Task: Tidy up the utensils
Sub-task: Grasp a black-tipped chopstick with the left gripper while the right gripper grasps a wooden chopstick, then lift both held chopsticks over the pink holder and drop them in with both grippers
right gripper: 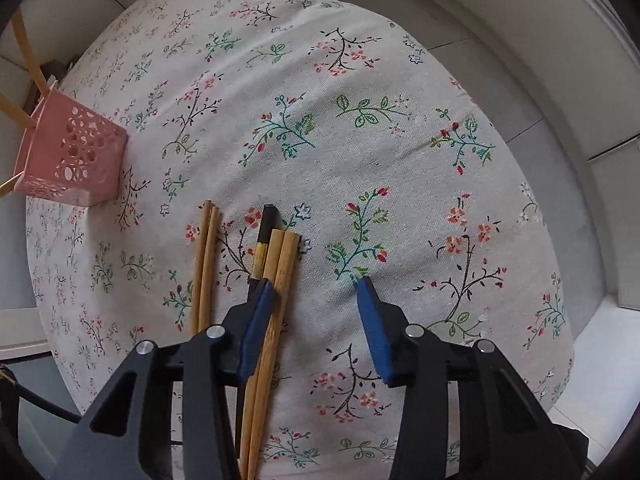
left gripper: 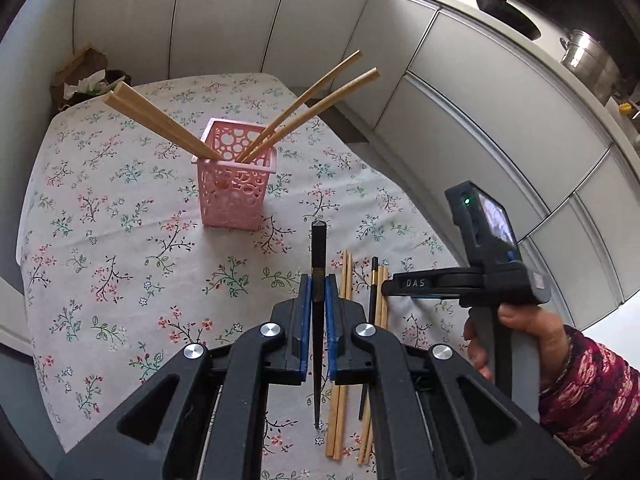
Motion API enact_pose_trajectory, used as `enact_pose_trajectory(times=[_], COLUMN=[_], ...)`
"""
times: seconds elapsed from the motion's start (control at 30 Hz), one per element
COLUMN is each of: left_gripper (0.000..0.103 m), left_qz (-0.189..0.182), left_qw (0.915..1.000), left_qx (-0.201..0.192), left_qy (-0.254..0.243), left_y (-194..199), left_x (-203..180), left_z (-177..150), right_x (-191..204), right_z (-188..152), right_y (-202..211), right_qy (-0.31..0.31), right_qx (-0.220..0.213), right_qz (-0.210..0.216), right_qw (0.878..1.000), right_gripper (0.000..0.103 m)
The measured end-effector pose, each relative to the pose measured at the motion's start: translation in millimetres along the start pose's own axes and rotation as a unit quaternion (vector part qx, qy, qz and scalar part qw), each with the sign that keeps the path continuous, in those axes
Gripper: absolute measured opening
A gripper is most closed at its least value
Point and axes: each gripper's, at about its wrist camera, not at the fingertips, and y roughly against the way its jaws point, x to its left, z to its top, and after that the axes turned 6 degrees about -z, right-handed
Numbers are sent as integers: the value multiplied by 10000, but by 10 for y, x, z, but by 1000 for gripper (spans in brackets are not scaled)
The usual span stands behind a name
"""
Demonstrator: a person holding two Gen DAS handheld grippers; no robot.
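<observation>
My left gripper [left gripper: 318, 280] is shut on a black chopstick [left gripper: 319, 256] and holds it above the floral tablecloth. A pink perforated holder [left gripper: 236, 184] stands ahead of it with several wooden chopsticks [left gripper: 160, 122] leaning out. More wooden chopsticks [left gripper: 345, 280] and a second black chopstick [left gripper: 373, 292] lie on the cloth to its right. My right gripper [right gripper: 316, 284] is open just over the cloth, its left finger touching the wooden pair [right gripper: 280, 276] and the black chopstick [right gripper: 264, 236]. Another wooden pair [right gripper: 206, 256] lies to the left. The holder [right gripper: 76, 156] is at the far left.
The table [left gripper: 120, 240] is covered with a floral cloth and ends near white cabinet fronts [left gripper: 480, 100]. A brown paper bag [left gripper: 80, 76] sits beyond the far edge. A counter at the upper right carries a black pan [left gripper: 508, 12] and a steel pot [left gripper: 592, 56].
</observation>
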Motion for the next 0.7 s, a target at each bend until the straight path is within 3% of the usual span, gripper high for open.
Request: enact_pose_trajectory(times=[0.23, 0.43, 0.47, 0.5, 0.7], left_gripper=[6, 6, 6, 6, 6], left_qz=[78, 143, 168, 189, 283], left_qw=[9999, 9997, 9997, 9996, 9988], left_qx=[-73, -175, -181, -194, -390], left_qy=[-5, -13, -35, -49, 10], left_y=[48, 139, 155, 177, 314], left_x=[18, 0, -8, -15, -19], left_z=[8, 18, 18, 17, 10], right_x=[150, 296, 317, 330, -12], right_z=[-13, -43, -47, -49, -185], right_y=[-33, 7, 30, 11, 140], right_qy=[231, 58, 47, 14, -336], right_qx=[-5, -191, -303, -342, -994], right_qz=[-579, -572, -438, -267, 1075], right_qw=[9981, 9982, 9986, 9991, 9887], right_gripper=[33, 33, 26, 11, 7])
